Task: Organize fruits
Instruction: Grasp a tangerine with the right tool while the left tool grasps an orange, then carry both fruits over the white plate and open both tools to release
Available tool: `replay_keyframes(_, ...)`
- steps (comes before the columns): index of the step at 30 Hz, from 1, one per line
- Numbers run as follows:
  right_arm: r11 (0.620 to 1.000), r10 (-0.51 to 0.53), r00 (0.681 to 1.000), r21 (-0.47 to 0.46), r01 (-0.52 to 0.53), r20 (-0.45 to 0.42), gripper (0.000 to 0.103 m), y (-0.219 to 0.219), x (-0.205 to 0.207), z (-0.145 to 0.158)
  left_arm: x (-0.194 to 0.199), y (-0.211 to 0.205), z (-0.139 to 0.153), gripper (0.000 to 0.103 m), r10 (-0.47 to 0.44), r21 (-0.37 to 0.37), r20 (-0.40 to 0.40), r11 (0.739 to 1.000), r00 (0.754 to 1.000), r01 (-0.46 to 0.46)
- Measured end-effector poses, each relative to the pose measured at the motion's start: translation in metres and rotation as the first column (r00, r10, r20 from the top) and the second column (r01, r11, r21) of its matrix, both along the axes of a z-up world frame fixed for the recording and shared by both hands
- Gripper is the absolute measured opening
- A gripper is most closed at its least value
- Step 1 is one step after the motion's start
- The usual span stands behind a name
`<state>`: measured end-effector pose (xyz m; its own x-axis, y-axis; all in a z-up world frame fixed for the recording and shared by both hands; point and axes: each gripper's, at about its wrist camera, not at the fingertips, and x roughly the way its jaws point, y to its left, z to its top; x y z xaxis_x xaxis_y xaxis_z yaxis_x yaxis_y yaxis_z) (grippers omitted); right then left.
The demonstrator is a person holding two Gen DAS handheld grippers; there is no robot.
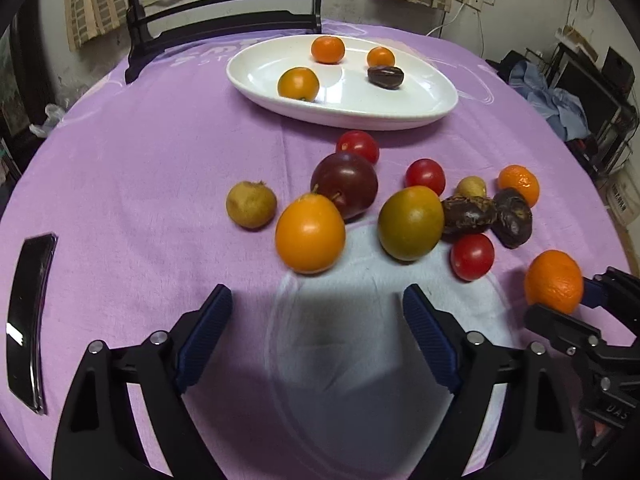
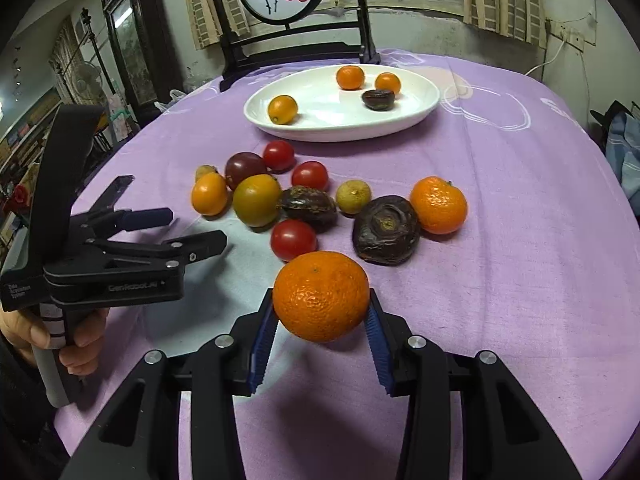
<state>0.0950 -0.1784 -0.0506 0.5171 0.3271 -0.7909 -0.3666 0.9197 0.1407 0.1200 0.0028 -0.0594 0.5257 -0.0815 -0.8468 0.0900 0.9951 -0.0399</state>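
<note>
Right gripper [image 2: 322,322] clamps a firm, dimpled mandarin [image 2: 321,295] across its middle, low in frame; left gripper [image 1: 316,332] gapes empty.

— What is sitting in the white oval plate [image 2: 416,118]?
— Three small oranges and one dark wrinkled fruit [image 2: 378,99], lying apart.
— And the pile [image 2: 276,196] on the cloth?
— Red tomatoes, a purple plum, orange and greenish fruits – all clustering below the plate.
— The big mandarin [image 2: 321,295]?
— It is hanging just above the cloth (pinched at both sides).
</note>
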Motion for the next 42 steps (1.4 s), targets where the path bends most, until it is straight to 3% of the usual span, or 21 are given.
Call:
replay_keyframes(8, 1.000, -0.012, 1.000, -0.001, 0.012, -0.002, 0.044, -0.002, 0.002, -0.002, 0.025, 0.001, -0.001, 0.075, 0.024, 0.024, -0.026, 0.999, 0.999, -0.023)
replay_keyframes(11, 1.000, -0.017, 1.000, 0.002, 0.017, -0.004, 0.044, -0.003, 0.002, -0.002, 0.033, 0.002, 0.000, 0.067, 0.025, 0.030, -0.024, 0.999, 0.999, -0.024)
replay_keyframes(13, 1.000, -0.016, 1.000, -0.001, 0.016, -0.006, 0.044, -0.003, 0.002, -0.003, 0.036, 0.002, 0.001, 0.044, 0.020, 0.035, -0.015, 0.999, 1.000, -0.020)
replay_keyframes(15, 1.000, -0.014, 1.000, 0.000, 0.014, -0.005, 0.044, -0.003, 0.001, -0.002, 0.035, 0.002, 0.004, 0.035, 0.002, 0.009, -0.016, 1.000, 1.000, -0.002)
replay_keyframes(25, 0.999, -0.011, 0.999, 0.034, 0.010, 0.031, 0.044, -0.004, -0.001, 0.004, -0.001, 0.015, 0.020, 0.035, -0.008, -0.032, -0.006, 0.999, 1.000, 0.007)
replay_keyframes(30, 0.998, -0.051, 0.997, 0.042, 0.049, 0.050, 0.044, -0.008, 0.002, 0.010, -0.014, 0.020, 0.043, 0.035, -0.027, -0.051, 0.041, 0.998, 0.999, 0.029)
replay_keyframes(37, 0.997, -0.024, 0.993, 0.073, 0.015, 0.112, 0.044, 0.001, 0.001, 0.046, -0.009, 0.019, 0.075, 0.035, -0.074, -0.048, 0.100, 0.996, 0.992, 0.079)
replay_keyframes(42, 0.999, 0.006, 0.987, 0.045, -0.013, 0.160, 0.044, 0.012, 0.023, 0.075, 0.012, 0.019, 0.089, 0.035, -0.087, -0.039, 0.127, 0.995, 0.988, 0.093)
